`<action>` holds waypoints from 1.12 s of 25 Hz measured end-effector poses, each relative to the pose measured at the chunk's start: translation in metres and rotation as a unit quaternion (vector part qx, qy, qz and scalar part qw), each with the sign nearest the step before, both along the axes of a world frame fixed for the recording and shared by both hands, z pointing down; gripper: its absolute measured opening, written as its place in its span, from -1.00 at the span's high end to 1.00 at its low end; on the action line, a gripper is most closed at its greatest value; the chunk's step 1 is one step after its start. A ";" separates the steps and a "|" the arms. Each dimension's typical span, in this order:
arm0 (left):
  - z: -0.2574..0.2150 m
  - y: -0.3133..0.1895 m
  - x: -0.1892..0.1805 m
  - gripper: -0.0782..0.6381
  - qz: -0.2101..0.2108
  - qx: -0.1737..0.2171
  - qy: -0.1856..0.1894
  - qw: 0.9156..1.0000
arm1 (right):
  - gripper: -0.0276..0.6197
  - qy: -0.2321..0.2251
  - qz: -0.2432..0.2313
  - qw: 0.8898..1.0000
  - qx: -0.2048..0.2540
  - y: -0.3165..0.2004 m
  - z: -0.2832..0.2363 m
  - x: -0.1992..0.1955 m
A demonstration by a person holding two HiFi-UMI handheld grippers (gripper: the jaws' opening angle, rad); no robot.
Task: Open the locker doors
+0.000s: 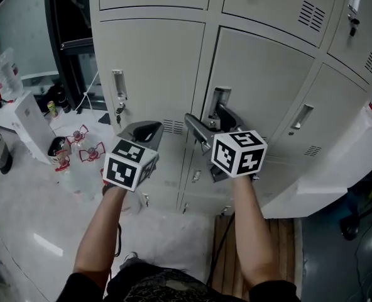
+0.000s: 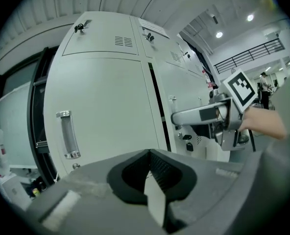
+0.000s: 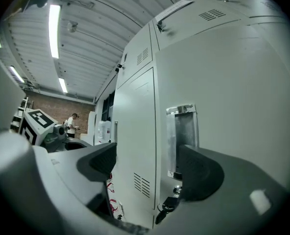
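Pale grey lockers (image 1: 154, 61) stand in front of me. The left door (image 2: 106, 102) is closed and carries a chrome handle (image 1: 119, 85) (image 2: 68, 133). The middle door (image 1: 261, 80) (image 3: 223, 92) looks slightly ajar, with a dark gap along its left edge. My right gripper (image 1: 211, 123) (image 3: 147, 165) is open, and its jaws straddle that door's edge just below the recessed handle (image 1: 220, 99) (image 3: 181, 133). Keys (image 3: 165, 208) hang from the lock under it. My left gripper (image 1: 145, 131) (image 2: 150, 180) is shut on nothing and hangs in front of the left door without touching it.
More locker doors run to the right, one with a handle (image 1: 301, 116). On the floor at left are a white box (image 1: 29, 121), red items (image 1: 79, 145) and a bottle (image 1: 4, 74). A wooden board (image 1: 236, 244) lies below. A person (image 3: 74, 124) stands far off.
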State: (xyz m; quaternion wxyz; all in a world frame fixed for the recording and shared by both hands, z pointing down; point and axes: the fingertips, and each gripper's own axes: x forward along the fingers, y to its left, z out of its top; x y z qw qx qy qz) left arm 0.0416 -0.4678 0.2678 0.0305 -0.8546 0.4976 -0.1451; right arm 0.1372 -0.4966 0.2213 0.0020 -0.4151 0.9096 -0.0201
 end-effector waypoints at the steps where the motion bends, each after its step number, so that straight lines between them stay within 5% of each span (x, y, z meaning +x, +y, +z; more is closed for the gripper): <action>1: 0.000 0.002 -0.002 0.77 -0.005 0.000 -0.001 1.000 | -0.28 0.000 -0.003 1.000 0.000 -0.001 0.000 -0.001; 15: 0.002 0.035 -0.035 0.77 -0.056 -0.002 0.001 0.998 | -0.06 0.007 0.014 1.000 -0.006 0.000 -0.003 0.001; 28: 0.009 0.047 -0.020 0.77 -0.024 -0.009 -0.002 1.000 | 0.36 0.018 0.071 0.997 0.005 0.024 -0.002 0.024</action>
